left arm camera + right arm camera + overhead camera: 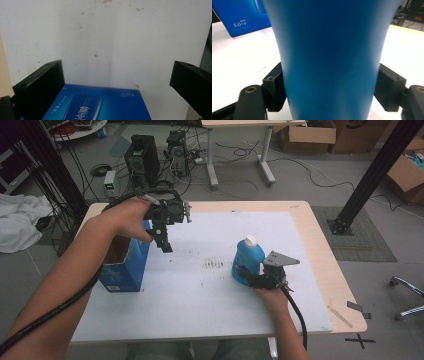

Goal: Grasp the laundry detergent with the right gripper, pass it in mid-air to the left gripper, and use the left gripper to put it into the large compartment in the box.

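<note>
High view first: my right gripper (252, 279) sits low at centre right of the frame, its jaws pinching the base of a blue bottle (248, 260) with a white cap, which stands upright on the white table mat (210, 290). My hand covers most of the gripper body, and the grey three-cornered plate (280, 258) on top hides part of the bottle's right side. My left gripper (164, 240) hangs at upper left of centre, tilted downward, just beside the open top of a blue carton (124, 270); my forearm cuts off the carton's left side, and I cannot see what is inside it.

Left gripper view: my two black jaws stand spread wide at the left and right edges with nothing between them but the white mat (112, 37) and, at bottom centre, the carton's printed blue face (100, 105), cut off by the frame's lower edge. The print is upside down and too small to read.

Right gripper view: the bottle (329, 60) is so close it blurs; both jaws press its sides. The carton (242, 17) shows at upper left, cropped
</note>
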The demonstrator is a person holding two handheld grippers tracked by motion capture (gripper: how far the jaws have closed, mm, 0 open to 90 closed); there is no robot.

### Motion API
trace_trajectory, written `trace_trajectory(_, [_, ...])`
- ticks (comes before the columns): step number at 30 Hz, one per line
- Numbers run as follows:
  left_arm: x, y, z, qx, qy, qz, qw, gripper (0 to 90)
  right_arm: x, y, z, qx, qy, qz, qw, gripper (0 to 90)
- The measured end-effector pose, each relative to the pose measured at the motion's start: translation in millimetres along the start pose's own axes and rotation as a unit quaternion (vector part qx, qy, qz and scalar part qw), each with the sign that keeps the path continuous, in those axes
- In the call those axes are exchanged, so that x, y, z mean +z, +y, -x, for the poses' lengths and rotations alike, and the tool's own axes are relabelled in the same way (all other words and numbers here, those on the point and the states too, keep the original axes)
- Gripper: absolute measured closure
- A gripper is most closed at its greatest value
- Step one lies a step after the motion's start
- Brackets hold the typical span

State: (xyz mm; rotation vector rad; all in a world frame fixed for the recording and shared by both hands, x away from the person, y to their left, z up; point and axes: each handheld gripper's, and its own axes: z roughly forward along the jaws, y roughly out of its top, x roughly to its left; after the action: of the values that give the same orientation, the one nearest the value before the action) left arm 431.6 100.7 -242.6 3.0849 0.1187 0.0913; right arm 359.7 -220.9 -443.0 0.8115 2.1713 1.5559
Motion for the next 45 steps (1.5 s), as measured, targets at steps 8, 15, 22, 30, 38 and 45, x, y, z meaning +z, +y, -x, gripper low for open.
trace_trajectory(8, [2.1,1.0,0.6,-0.001,-0.001,-0.001,1.0,0.1,0.0,-0.4,-0.5,-0.003,0.0,0.001,1.0,29.5])
trace_trajectory(15, [3.4,-0.5,0.0,-0.003,-0.003,-0.004,1.0,0.2,-0.5,-0.9,-0.3,-0.002,-0.002,0.005,1.0,30.9])
trace_trajectory(22, [3.6,0.2,-0.3,-0.001,-0.001,-0.005,1.0,0.2,-0.8,-1.2,-2.4,-0.011,-0.002,0.005,0.9999,37.7])
trace_trajectory(30, [4.6,1.2,0.0,0.0,-0.003,-0.002,1.0,0.3,-1.5,-1.0,-4.0,-0.015,0.0,0.007,0.9999,42.3])
trace_trajectory(38, [3.4,1.4,1.5,0.001,-0.003,-0.002,1.0,0.2,-3.9,1.1,-3.3,-0.007,0.009,0.0,0.9999,43.9])
trace_trajectory(45, [0.4,0.6,4.0,0.002,0.0,-0.001,1.0,0.3,-14.4,18.9,-9.3,-0.029,0.028,0.003,0.9992,44.0])
